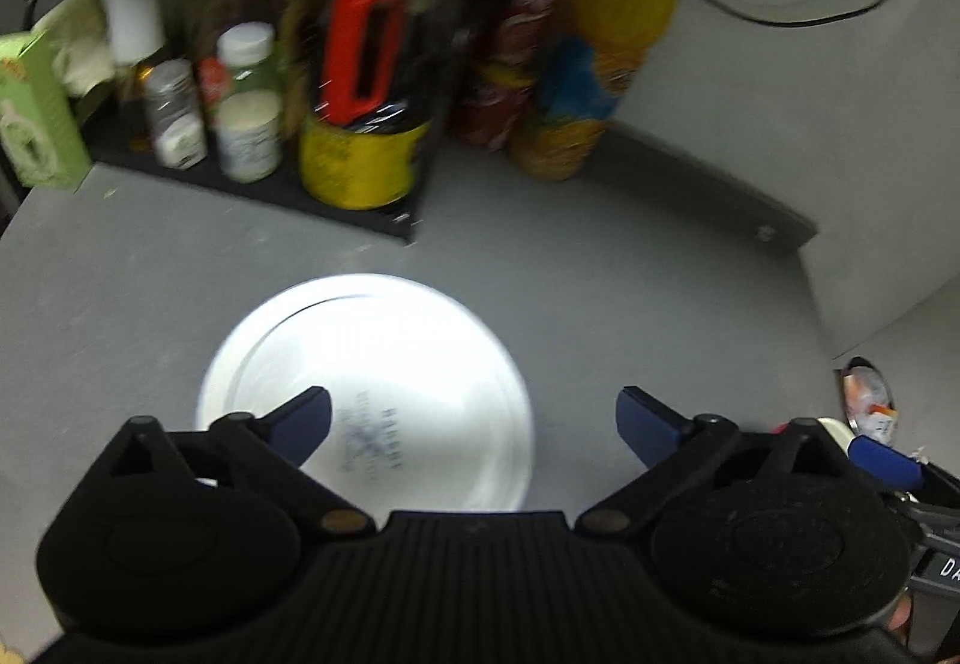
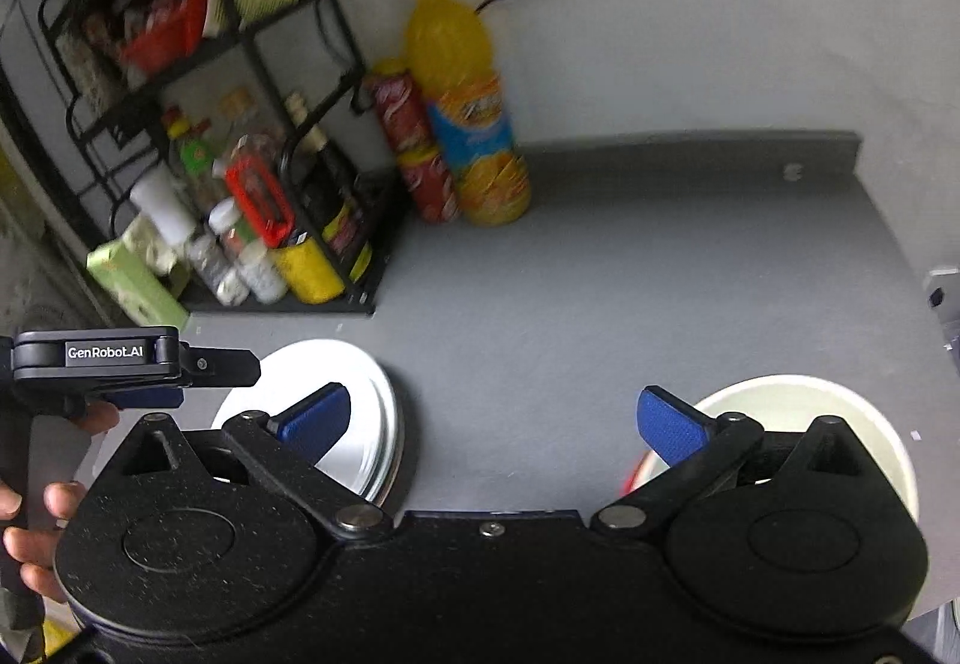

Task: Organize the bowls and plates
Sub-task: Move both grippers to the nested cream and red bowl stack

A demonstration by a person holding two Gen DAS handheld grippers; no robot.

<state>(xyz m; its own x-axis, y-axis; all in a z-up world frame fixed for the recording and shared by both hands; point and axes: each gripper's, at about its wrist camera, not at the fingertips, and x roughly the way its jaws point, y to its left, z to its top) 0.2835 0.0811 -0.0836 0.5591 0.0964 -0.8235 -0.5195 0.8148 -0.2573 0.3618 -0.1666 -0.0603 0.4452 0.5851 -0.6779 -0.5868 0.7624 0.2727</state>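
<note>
Plates (image 1: 384,364) are sitting stacked on the counter (image 1: 600,304), left gripper (image 1: 474,418) hovering above with fingers spread, right gripper (image 2: 492,418) likewise parted, empty, probably lining up for the bowl (image 2: 840,412).

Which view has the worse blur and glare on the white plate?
Left wrist: worse; the round white plate is blown out by glare and the bottles on the black rack are smeared. Right wrist: plate bright but its rim is readable, with milder blur on the rack.

"GenRobot.AI" stands in white on the black body of the left tongs (image 2: 222,373); the plate's (image 1: 420,340) print is too blurred to read.
</note>
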